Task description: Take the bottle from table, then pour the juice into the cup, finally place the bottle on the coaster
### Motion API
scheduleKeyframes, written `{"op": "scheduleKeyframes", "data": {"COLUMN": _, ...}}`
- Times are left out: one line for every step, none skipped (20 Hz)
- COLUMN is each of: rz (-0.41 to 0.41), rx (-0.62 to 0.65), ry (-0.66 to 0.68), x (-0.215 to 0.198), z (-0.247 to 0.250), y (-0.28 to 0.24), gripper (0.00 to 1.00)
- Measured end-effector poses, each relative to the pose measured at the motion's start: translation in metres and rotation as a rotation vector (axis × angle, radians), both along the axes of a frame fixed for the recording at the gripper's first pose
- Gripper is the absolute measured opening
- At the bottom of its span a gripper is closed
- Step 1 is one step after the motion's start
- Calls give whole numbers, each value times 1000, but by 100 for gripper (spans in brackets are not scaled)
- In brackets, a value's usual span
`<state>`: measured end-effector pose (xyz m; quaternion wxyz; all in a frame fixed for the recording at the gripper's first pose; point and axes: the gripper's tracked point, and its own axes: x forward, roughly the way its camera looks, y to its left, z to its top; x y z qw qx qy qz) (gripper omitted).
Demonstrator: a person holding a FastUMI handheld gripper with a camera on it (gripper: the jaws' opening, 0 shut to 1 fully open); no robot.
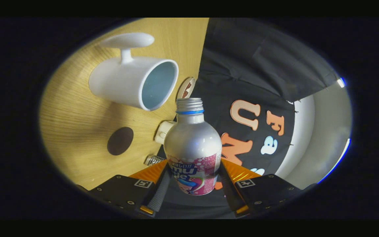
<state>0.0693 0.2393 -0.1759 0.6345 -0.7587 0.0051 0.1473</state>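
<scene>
The gripper (192, 184) was closed on one silver bottle (192, 144), a finger pressed against each side of its labelled lower body. The bottle's cap was off, its threaded neck bare with a blue ring just below it, and the open mouth pointed away from the fingers. The whole view was rolled, so the wooden desk (74, 112) stood to one side of the bottle and the black booth wall (258, 59) to the other.

On the desk there was one white cup (133, 82), seen side-on because of the roll, with its handle sticking out from its side and its pale blue inside facing toward the bottle's mouth. The bottle's mouth was near the cup's rim but not over it, and they did not touch.

One dark round coaster (120, 141) lay flat on the desk, below the cup and well apart from the bottle. One small white object (164, 131), perhaps a cap, sat just behind the bottle's shoulder. One small silvery ribbed thing (153, 160) lay near the finger on that side. One small round brown-and-white item (186, 88) stood at the desk's far edge, just beyond the bottle's mouth; what it was could not be told.
</scene>
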Motion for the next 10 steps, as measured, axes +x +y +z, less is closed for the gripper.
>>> {"op": "scheduleKeyframes", "data": {"rz": -9, "rx": 48, "ry": 33, "x": -2, "z": -3, "y": 0, "gripper": 77}}
{"op": "scheduleKeyframes", "data": {"rz": -20, "rx": 103, "ry": 66, "x": -1, "z": -3, "y": 3, "gripper": 77}}
{"op": "scheduleKeyframes", "data": {"rz": -37, "rx": 163, "ry": 96, "x": -2, "z": -7, "y": 3, "gripper": 77}}
{"op": "scheduleKeyframes", "data": {"rz": -57, "rx": 229, "ry": 121, "x": -2, "z": -8, "y": 2, "gripper": 77}}
{"op": "scheduleKeyframes", "data": {"rz": -79, "rx": 295, "ry": 139, "x": -2, "z": -7, "y": 1, "gripper": 77}}
{"op": "scheduleKeyframes", "data": {"rz": -96, "rx": 361, "ry": 155, "x": 0, "z": -3, "y": 2, "gripper": 77}}
{"op": "scheduleKeyframes", "data": {"rz": -106, "rx": 424, "ry": 170, "x": 3, "z": 0, "y": 3, "gripper": 77}}
{"op": "scheduleKeyframes", "data": {"rz": -121, "rx": 486, "ry": 192, "x": 5, "z": 3, "y": 4, "gripper": 77}}
{"op": "scheduleKeyframes", "data": {"rz": -131, "rx": 544, "ry": 209, "x": 8, "z": 6, "y": 6, "gripper": 77}}
{"op": "scheduleKeyframes", "data": {"rz": -138, "rx": 604, "ry": 214, "x": 10, "z": 12, "y": 7, "gripper": 77}}
